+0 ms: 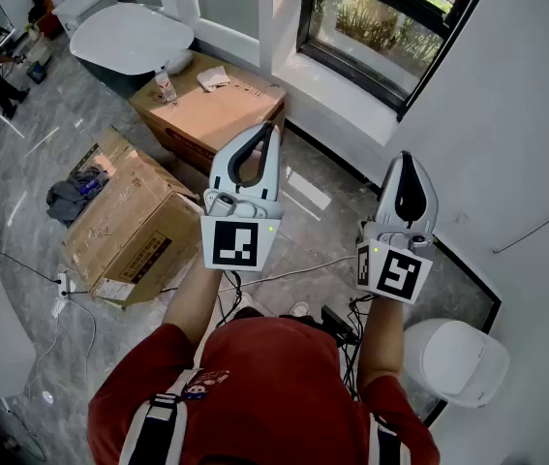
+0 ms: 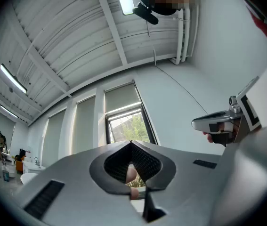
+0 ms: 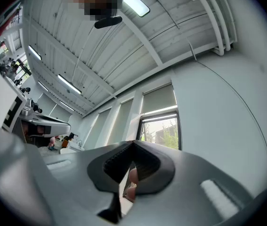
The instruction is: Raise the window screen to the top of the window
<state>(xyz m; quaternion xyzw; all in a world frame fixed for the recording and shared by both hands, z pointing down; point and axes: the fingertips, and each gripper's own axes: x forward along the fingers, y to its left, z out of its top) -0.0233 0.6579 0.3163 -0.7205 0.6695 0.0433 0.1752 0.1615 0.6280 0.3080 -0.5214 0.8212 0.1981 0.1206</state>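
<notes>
Grey screen (image 3: 160,98) covers the upper part of the window (image 1: 390,27). The lower pane is uncovered, with greenery showing through. The panes left of the window look fully covered. My read: the raise isn't finished, since the screen's bottom edge sits well below the window top. Can't tell whether it has a pull cord or a bottom rail.

Left gripper (image 1: 262,132): jaws pressed together, nothing between them. Right gripper (image 1: 407,159): same, jaws together, empty. Both are held up in front of the person, aimed toward the window and well apart from it. Neither touches the screen or the frame.

Left to do, as I judge it: close the gap to the window, get hold of the screen's lower edge, run it to the top.

Room: grey polished stone floor (image 1: 22,163) below the window, white wall (image 1: 506,114) right of it. One cardboard box (image 1: 206,109) sits left of the window, and a second box (image 1: 129,226) lies further out. White tub (image 1: 129,37) beyond them, cable (image 1: 284,274) across the floor. Ribbed white ceiling (image 2: 76,41) with strip lights.
</notes>
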